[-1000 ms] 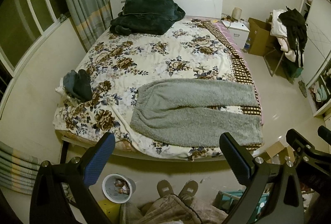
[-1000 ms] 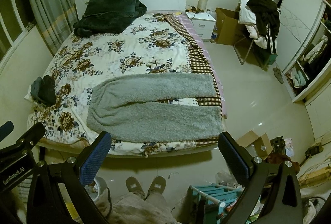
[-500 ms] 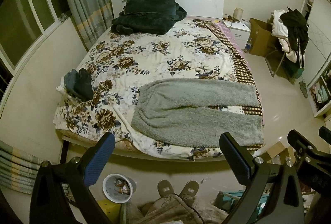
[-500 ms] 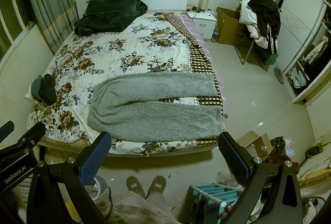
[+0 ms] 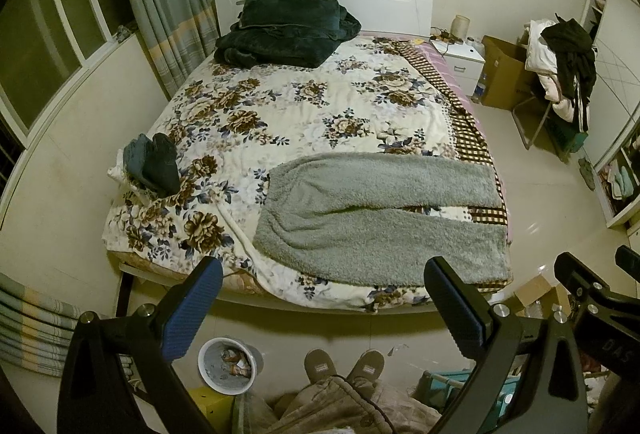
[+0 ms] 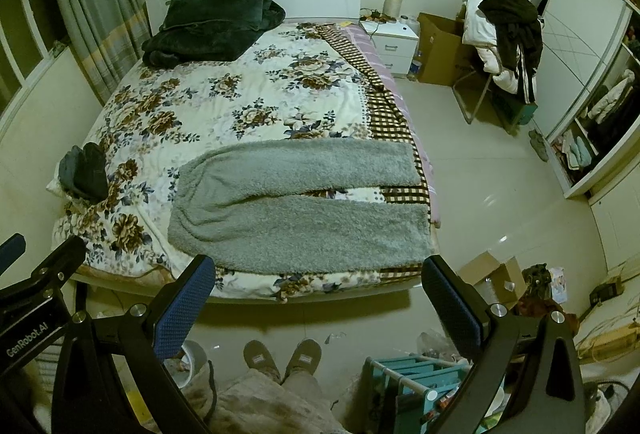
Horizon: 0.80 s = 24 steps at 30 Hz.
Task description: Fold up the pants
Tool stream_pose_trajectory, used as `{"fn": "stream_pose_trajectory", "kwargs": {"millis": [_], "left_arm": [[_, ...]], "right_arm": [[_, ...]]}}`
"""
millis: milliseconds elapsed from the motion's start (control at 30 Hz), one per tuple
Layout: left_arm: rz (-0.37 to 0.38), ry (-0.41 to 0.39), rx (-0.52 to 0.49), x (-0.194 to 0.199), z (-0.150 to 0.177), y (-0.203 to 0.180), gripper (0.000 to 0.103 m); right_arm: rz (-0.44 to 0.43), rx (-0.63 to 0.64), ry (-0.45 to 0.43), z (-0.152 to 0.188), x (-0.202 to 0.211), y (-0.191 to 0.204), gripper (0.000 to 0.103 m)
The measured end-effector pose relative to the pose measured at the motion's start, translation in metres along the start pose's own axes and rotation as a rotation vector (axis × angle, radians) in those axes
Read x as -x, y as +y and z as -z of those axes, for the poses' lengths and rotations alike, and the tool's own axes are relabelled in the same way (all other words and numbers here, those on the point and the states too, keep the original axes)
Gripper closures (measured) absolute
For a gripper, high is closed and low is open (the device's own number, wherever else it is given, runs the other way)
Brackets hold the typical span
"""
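Grey fleece pants (image 5: 380, 209) (image 6: 296, 205) lie flat across the near end of the floral bed, waist to the left and both legs running right, slightly parted. My left gripper (image 5: 320, 306) hangs open above the floor in front of the bed, holding nothing. My right gripper (image 6: 316, 304) is open too, at about the same height, short of the bed's near edge. Neither touches the pants. The right gripper's body shows at the right edge of the left wrist view.
A folded dark blanket (image 5: 284, 29) lies by the headboard and a small dark garment (image 5: 154, 161) at the bed's left edge. A person's slippered feet (image 6: 282, 358) stand below. A waste bin (image 5: 228, 366), cardboard boxes (image 6: 490, 274), a blue rack (image 6: 404, 378) and a clothes-laden chair (image 6: 504, 33) surround the bed.
Both views have crept slightly closer to the bed. The pants have not moved, and both grippers stay open.
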<state>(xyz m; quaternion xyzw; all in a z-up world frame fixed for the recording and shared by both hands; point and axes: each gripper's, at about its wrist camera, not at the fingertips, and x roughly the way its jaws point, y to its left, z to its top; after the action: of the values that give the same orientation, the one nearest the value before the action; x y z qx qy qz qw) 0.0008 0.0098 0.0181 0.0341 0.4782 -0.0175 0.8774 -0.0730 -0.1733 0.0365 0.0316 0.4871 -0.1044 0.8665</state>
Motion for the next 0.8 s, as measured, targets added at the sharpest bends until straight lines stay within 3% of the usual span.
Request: {"fn": "stream_pose_trajectory", "kwargs": {"millis": [633,800], "left_arm": [[0.004,0.009,-0.001,-0.005,0.002,0.004,0.000],[-0.005,-0.001,0.000,-0.007,0.003,0.004,0.000]], "right_arm": [[-0.013,0.005,0.020,0.002,0.000,0.014,0.000],[-0.016,0.001,0.025,0.000,-0.035,-0.008,0.000]]}}
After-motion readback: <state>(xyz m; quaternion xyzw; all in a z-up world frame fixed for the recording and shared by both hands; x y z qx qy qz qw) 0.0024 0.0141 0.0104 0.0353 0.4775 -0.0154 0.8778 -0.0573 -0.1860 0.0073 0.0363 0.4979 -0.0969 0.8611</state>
